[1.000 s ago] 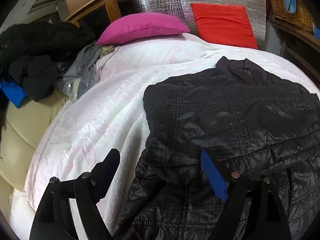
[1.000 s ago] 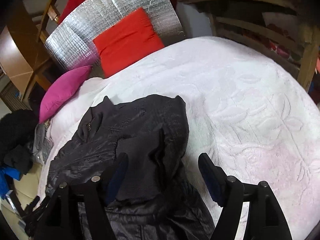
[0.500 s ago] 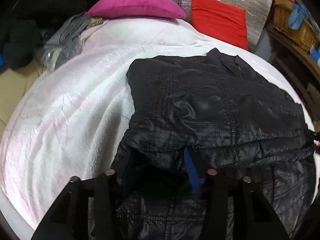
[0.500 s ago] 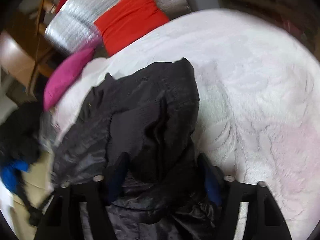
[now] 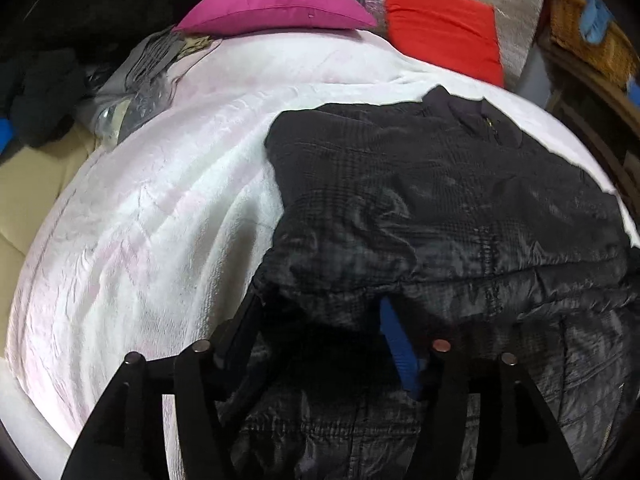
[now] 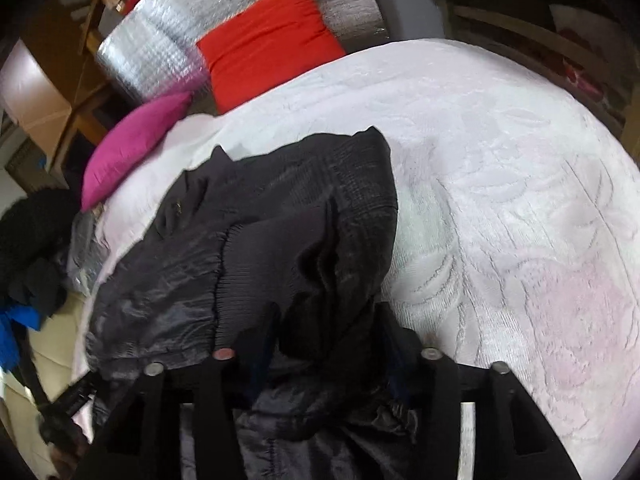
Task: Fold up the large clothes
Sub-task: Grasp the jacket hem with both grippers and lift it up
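The black padded jacket (image 5: 440, 208) lies on the white bed (image 5: 160, 220), soft, bulky, probably slippery. Left gripper (image 5: 320, 320) jaws are opening around its folded edge; right gripper (image 6: 324, 344) jaws, half-open, straddle bunched fabric. Best grasped at that thick folded hem.

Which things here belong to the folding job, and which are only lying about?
Belong to the job:
black jacket
left tongs, opening, jacket between them
right tongs

Only lying about:
pink cushion
red cushion
dark clothes pile
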Motion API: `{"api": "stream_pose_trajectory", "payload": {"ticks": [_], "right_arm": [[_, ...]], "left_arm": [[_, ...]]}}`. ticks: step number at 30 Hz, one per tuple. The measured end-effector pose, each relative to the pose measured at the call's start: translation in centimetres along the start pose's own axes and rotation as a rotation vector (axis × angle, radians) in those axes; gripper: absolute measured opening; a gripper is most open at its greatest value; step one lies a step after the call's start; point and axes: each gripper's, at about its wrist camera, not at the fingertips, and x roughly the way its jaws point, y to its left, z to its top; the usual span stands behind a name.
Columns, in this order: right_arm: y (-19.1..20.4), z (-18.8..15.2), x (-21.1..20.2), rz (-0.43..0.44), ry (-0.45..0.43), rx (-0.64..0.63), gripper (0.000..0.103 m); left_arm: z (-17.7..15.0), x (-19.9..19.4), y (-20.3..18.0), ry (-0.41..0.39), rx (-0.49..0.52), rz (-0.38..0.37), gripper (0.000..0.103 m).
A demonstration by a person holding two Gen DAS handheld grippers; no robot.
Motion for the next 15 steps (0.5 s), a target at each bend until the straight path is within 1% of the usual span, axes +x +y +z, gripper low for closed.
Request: {"api": "stream_pose_trajectory", "payload": {"ticks": [3, 4, 6, 10, 14, 15], "right_arm": [[-0.3, -0.1, -1.4, 0.040, -0.027, 0.016, 0.064], [-0.5, -0.1, -2.2, 0.051, -0.049, 0.011, 0.067], [-0.8, -0.5, -3.6, 0.073, -0.093, 0.006, 0.067], [-1.2, -1.8, -5.3, 0.118, -0.122, 0.007, 0.067], [-1.3, -3.9, -6.7, 0.148, -0.124, -0.018, 0.067], [-1.4, -4.3, -7.0, 0.154, -0.125, -0.023, 0.067]], "left_arm": [[-0.4, -1.5, 1.2, -0.036, -0.055, -0.012, 0.067], [-0.8, -2.2, 1.5, -0.055, -0.069, -0.010, 0.069], [-1.5, -3.3, 1.9, -0.091, -0.084, -0.012, 0.071], [-3.9, -5.5, 2.2, -0.147, -0.077, -0.003, 0.074], [-7.2, -7.4, 2.8, -0.178, -0.050, 0.027, 0.075], [-7.6, -7.4, 3.3, -0.182, -0.046, 0.033, 0.075]]}}
